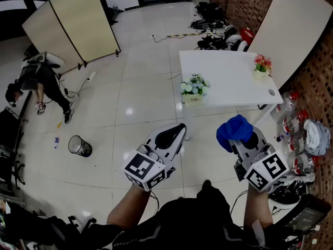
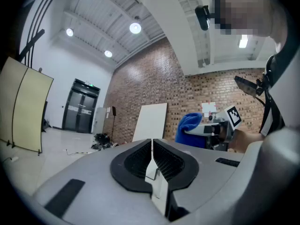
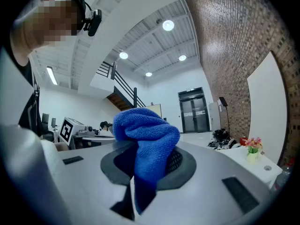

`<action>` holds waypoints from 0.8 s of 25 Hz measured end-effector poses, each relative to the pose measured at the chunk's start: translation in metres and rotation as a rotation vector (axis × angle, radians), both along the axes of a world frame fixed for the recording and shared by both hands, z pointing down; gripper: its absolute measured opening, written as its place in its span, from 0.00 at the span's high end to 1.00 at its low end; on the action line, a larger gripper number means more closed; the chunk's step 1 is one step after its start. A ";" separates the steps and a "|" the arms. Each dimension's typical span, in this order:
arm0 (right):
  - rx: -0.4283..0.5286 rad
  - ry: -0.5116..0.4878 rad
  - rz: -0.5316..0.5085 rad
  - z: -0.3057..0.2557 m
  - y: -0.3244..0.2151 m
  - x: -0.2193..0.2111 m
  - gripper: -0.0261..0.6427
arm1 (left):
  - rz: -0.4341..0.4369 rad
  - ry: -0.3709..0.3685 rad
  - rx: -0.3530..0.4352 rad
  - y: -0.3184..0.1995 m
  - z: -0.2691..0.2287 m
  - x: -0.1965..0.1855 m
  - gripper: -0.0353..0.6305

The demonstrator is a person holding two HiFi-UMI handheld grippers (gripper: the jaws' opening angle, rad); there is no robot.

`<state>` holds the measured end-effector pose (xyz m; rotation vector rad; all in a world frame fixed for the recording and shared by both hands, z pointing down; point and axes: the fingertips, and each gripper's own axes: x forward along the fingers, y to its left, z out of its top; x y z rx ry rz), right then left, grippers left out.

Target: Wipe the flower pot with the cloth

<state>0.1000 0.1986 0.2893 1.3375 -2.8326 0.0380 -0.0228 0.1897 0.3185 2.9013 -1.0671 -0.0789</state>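
Since flower pot (image 1: 194, 96) sits well ahead at table (image 1: 229, 85) near edge, holding blue cloth (image 1: 234, 129) bunched, clamped in right gripper (image 1: 243, 141), ready for wiping. Keeping left gripper (image 1: 177, 130) pinched together, empty, likely spare for steadying. Second pot (image 1: 260, 73) far right.

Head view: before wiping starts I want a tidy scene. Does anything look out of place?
Nothing looks spilled or broken. The white-flowered pot stands at the very near corner of the table, close to the edge, and bottles clutter the floor by the brick wall.

No legible text, no readable signs
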 end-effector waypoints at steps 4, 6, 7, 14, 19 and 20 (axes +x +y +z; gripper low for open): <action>0.007 -0.009 -0.004 0.001 -0.041 0.001 0.86 | -0.006 -0.009 0.011 -0.041 0.003 0.000 0.94; 0.012 -0.013 -0.017 0.001 -0.063 0.003 0.86 | -0.008 -0.012 0.012 -0.064 0.005 0.003 0.94; 0.014 -0.014 -0.025 0.002 -0.076 0.005 0.86 | -0.009 -0.016 0.012 -0.076 0.006 0.006 0.94; 0.028 -0.033 -0.090 -0.008 -0.175 0.025 0.86 | -0.031 -0.053 0.024 -0.172 0.000 0.026 0.94; 0.034 -0.041 -0.131 -0.015 -0.235 0.033 0.86 | -0.065 -0.050 0.016 -0.223 -0.005 0.032 0.94; 0.030 -0.044 -0.134 -0.015 -0.246 0.032 0.86 | -0.067 -0.047 0.009 -0.233 -0.006 0.032 0.92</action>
